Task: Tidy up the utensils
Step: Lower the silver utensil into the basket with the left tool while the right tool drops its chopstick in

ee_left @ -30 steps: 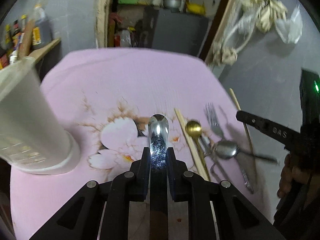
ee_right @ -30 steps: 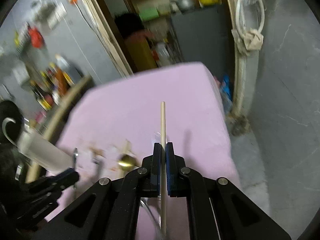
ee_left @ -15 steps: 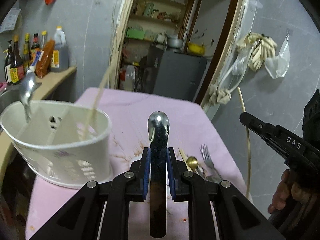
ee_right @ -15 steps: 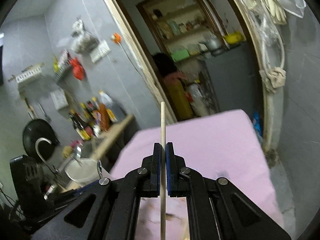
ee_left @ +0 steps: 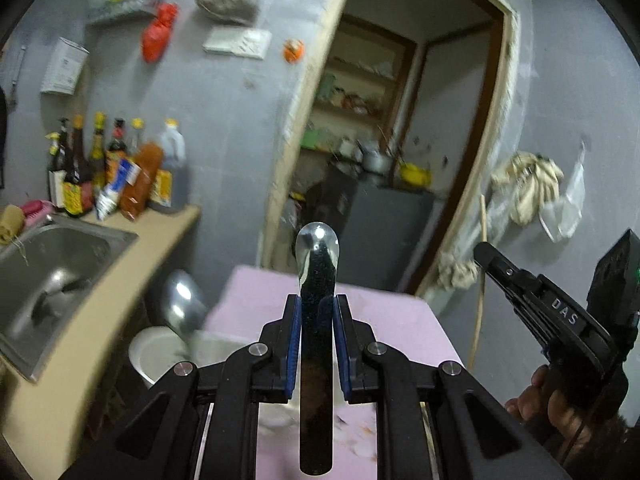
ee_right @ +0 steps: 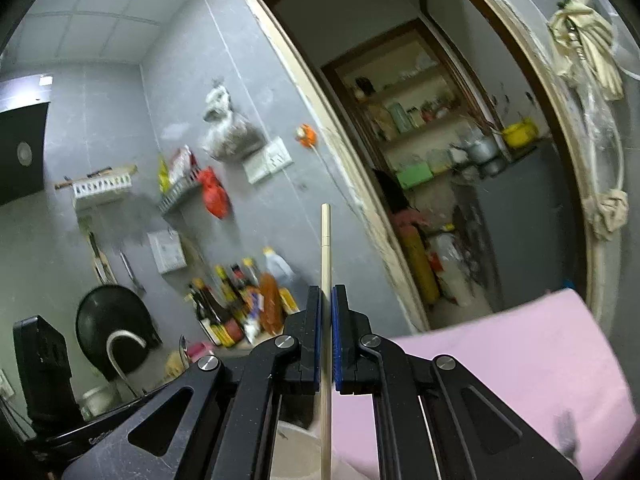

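Left gripper was clamped on a steel spoon, bowl end up. Below-left of it sat the white holder with another spoon inside. Right gripper pinched a chopstick upright. Only the left view showed the sink; pink tablecloth beneath both.
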The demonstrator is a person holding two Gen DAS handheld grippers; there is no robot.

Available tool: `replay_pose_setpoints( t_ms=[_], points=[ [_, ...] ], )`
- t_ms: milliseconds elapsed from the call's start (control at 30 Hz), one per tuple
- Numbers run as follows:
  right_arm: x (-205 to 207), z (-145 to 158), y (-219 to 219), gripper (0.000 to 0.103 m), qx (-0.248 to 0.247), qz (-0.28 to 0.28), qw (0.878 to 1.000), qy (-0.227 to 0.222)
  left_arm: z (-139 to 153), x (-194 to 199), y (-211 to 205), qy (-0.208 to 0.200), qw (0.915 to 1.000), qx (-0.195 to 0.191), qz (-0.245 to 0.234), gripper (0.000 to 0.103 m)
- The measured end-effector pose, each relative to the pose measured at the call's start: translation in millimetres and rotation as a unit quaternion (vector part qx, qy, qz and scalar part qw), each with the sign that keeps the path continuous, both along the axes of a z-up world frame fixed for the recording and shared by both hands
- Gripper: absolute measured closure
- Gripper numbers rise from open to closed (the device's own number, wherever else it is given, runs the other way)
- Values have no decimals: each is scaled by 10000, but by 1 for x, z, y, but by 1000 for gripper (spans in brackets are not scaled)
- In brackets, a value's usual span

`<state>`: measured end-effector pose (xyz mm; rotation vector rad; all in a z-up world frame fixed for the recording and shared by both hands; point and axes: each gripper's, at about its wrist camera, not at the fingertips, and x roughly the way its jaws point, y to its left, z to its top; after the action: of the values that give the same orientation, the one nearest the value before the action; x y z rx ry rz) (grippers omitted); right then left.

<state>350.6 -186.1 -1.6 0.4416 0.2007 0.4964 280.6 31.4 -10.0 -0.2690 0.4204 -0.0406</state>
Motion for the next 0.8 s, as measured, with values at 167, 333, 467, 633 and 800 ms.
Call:
replay_pose_setpoints(
  t_ms=[167, 333, 467, 633, 800],
  points=[
    [6, 7, 38, 99, 104, 30, 9997, -227, 10, 8, 53, -306, 9984, -136, 453, 88],
    [18, -7, 57, 99, 153, -243, 9995, -152, -1, 20, 93, -382, 9951, -410, 820, 88],
    [27, -19, 65, 99, 85, -402, 9991, -57, -15, 30, 103, -344, 9940, -477, 922, 88],
    [32, -35, 71, 99, -72, -468, 9988, 93, -34, 35, 103, -206, 9943, -466, 942, 88],
    [33, -43, 73, 99, -159, -385, 9990, 164, -46, 38, 98, -109, 9946, -479, 914, 88]
  ],
)
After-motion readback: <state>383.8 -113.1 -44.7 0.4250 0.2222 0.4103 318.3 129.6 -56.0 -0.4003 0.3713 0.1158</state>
